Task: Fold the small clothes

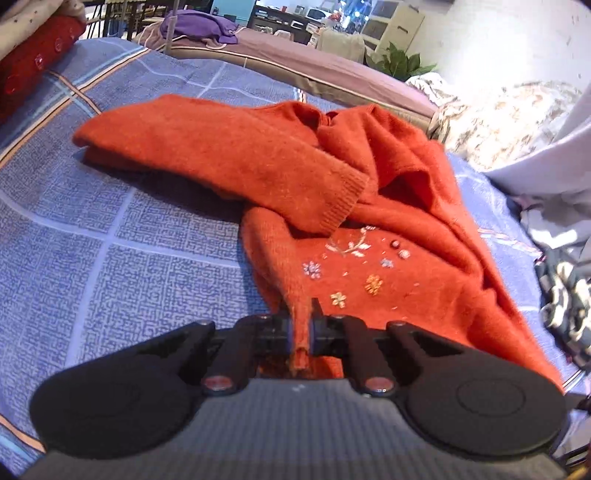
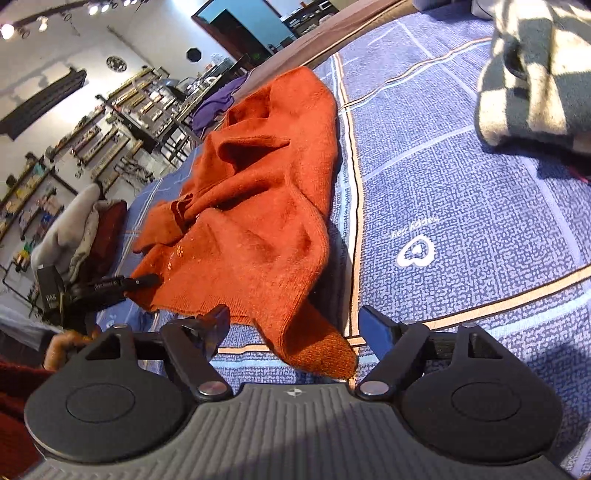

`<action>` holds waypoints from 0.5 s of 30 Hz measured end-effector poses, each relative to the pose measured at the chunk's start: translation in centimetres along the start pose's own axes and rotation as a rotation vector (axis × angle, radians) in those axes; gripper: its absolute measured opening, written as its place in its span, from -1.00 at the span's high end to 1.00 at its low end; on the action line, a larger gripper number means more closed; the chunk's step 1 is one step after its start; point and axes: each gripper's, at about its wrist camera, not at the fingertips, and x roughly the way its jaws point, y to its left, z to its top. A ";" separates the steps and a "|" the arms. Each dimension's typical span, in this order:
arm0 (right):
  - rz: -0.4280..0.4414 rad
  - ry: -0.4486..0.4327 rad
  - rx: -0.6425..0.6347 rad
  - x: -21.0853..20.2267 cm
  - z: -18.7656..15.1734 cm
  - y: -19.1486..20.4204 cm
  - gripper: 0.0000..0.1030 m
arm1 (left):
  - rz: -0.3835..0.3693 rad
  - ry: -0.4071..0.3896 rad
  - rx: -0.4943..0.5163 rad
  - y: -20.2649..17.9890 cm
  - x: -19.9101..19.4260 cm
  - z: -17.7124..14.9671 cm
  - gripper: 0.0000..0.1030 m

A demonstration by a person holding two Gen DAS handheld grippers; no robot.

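Observation:
An orange knitted sweater (image 1: 280, 158) with small embroidered flowers lies crumpled on a blue patterned bedspread (image 1: 110, 258). One sleeve is folded across its front. My left gripper (image 1: 302, 325) is shut on a pinched fold of the sweater's near edge. In the right wrist view the sweater (image 2: 258, 206) runs away from me, and its near corner lies between the fingers of my right gripper (image 2: 295, 325). That gripper stands wide open, its pads clear of the cloth. The left gripper (image 2: 144, 280) shows at the sweater's left edge.
A black-and-white checked garment (image 2: 528, 85) lies on the bedspread (image 2: 461, 221) at the far right. A red cushion (image 1: 33, 62) and a purple cloth (image 1: 199, 26) sit beyond the sweater. More clothes (image 1: 565, 295) are heaped at the right. A hand (image 2: 66, 347) in a red sleeve holds the left tool.

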 end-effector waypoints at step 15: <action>0.215 -0.006 0.079 -0.8 2.2 -1.6 0.80 | -0.017 -0.031 0.041 0.7 -6.9 -0.7 0.87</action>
